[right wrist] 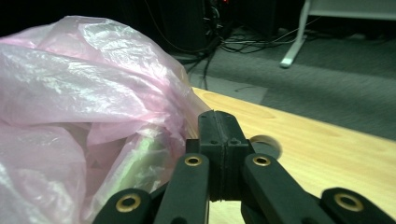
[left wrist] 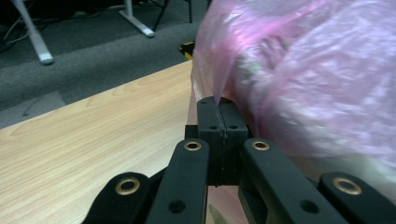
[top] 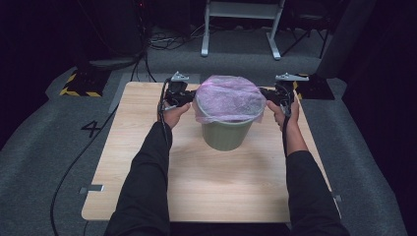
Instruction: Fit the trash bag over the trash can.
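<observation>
A green bin point(top: 226, 135) stands at the far middle of the wooden table point(top: 196, 187). A pink plastic bag point(top: 228, 98) is draped over its mouth and hangs a little down the sides. My left gripper point(top: 189, 98) is at the bag's left edge. In the left gripper view it point(left wrist: 218, 101) is shut, with a fold of the bag point(left wrist: 317, 70) pinched at its tips. My right gripper point(top: 268, 96) is at the bag's right edge. In the right gripper view it point(right wrist: 215, 114) is shut where the bag point(right wrist: 70, 84) meets its tips, and the bin's rim point(right wrist: 140, 154) shows through the film.
The table ends just behind the bin, with grey carpet beyond. White desk legs point(top: 241, 29) and cables lie at the back. Yellow-and-black striped blocks point(top: 81, 83) sit off the far left corner. Bare tabletop stretches in front of the bin between the person's forearms.
</observation>
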Demonstrator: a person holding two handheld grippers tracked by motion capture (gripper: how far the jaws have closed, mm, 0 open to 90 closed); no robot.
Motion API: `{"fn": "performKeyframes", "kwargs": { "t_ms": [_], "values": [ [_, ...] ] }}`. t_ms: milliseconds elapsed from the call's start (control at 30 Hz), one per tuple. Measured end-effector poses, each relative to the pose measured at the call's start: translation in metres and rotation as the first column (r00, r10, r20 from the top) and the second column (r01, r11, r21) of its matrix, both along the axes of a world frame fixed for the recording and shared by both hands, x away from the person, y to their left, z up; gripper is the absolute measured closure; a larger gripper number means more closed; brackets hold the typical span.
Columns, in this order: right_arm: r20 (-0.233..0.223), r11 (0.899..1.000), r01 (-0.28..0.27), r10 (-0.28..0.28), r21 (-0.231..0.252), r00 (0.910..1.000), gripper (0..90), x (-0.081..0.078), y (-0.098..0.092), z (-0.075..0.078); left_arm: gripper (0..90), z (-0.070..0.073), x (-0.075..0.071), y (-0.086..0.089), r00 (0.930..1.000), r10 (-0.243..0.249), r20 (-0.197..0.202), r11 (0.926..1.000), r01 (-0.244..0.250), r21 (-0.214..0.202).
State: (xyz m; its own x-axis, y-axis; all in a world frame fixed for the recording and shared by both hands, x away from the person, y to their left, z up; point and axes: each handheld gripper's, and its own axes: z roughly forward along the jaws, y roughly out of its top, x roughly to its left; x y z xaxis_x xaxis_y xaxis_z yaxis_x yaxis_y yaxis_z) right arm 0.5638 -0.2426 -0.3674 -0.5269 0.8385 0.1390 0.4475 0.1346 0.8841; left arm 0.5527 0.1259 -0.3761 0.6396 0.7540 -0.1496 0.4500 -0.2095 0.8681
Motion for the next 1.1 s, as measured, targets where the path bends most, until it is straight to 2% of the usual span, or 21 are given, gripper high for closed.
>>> {"fn": "performKeyframes", "kwargs": {
  "t_ms": [33, 133, 200, 300, 400, 567, 633, 733, 833, 867, 1000, 1033, 1100],
  "values": [
    [0.004, 1.000, 0.007, -0.007, -0.006, 1.0000, 90.0, 0.000, 0.001, 0.000, 89.9, 0.000, 0.000, 0.000, 1.0000, 0.006, 0.001, 1.0000, -0.006, 0.003],
    [0.055, 0.997, 0.054, -0.051, -0.056, 0.9972, 89.9, -0.002, 0.003, 0.004, 89.8, 0.002, 0.000, -0.001, 0.9986, 0.045, 0.028, 0.9987, -0.046, 0.020],
    [0.095, 0.995, 0.088, -0.083, -0.053, 0.9920, 87.6, -0.003, 0.002, 0.006, 89.8, 0.003, 0.001, 0.002, 0.9974, 0.065, 0.031, 0.9978, -0.065, 0.012],
    [0.114, 0.993, 0.112, -0.108, -0.028, 0.9876, 87.2, -0.002, -0.002, 0.008, 89.8, 0.003, 0.002, 0.002, 0.9959, 0.081, 0.041, 0.9962, -0.082, 0.028],
    [0.118, 0.993, 0.113, -0.110, -0.020, 0.9869, 88.5, 0.003, -0.003, 0.008, 89.8, 0.002, 0.004, 0.001, 0.9951, 0.093, 0.034, 0.9945, -0.095, 0.046],
    [0.107, 0.998, 0.065, -0.063, -0.018, 0.9922, 90.0, 0.007, 0.001, 0.007, 89.7, -0.002, 0.008, -0.005, 0.9965, 0.081, 0.020, 0.9943, -0.082, 0.068],
    [0.115, 0.998, 0.059, -0.057, -0.014, 0.9917, 90.0, 0.005, 0.000, 0.008, 89.7, -0.003, 0.009, -0.006, 0.9974, 0.071, 0.013, 0.9950, -0.072, 0.070],
    [0.130, 0.999, 0.049, -0.051, 0.023, 0.9902, 83.5, 0.001, -0.009, 0.015, 89.7, -0.007, 0.010, -0.007, 0.9976, 0.069, -0.011, 0.9941, -0.068, 0.085],
    [0.149, 0.998, 0.016, -0.024, 0.056, 0.9885, 76.4, -0.005, -0.015, 0.023, 88.4, -0.013, 0.012, -0.008, 0.9948, 0.076, -0.067, 0.9915, -0.069, 0.111],
    [0.151, 0.998, -0.007, -0.001, 0.055, 0.9885, 71.8, -0.007, -0.015, 0.025, 84.1, -0.014, 0.012, -0.007, 0.9937, 0.082, -0.077, 0.9912, -0.074, 0.110],
    [0.158, 0.999, -0.035, 0.029, 0.040, 0.9870, 57.5, -0.017, -0.016, 0.030, 46.3, -0.011, 0.006, 0.005, 0.9892, 0.124, -0.078, 0.9905, -0.119, 0.070],
    [0.160, 0.998, -0.038, 0.032, 0.039, 0.9866, 52.1, -0.020, -0.018, 0.031, 38.8, -0.008, 0.002, 0.010, 0.9894, 0.133, -0.057, 0.9894, -0.129, 0.066],
    [0.156, 0.999, -0.037, 0.034, 0.015, 0.9872, 44.7, -0.024, -0.022, 0.032, 32.2, -0.003, -0.007, 0.022, 0.9906, 0.136, -0.006, 0.9889, -0.136, 0.061]
  ]
}}
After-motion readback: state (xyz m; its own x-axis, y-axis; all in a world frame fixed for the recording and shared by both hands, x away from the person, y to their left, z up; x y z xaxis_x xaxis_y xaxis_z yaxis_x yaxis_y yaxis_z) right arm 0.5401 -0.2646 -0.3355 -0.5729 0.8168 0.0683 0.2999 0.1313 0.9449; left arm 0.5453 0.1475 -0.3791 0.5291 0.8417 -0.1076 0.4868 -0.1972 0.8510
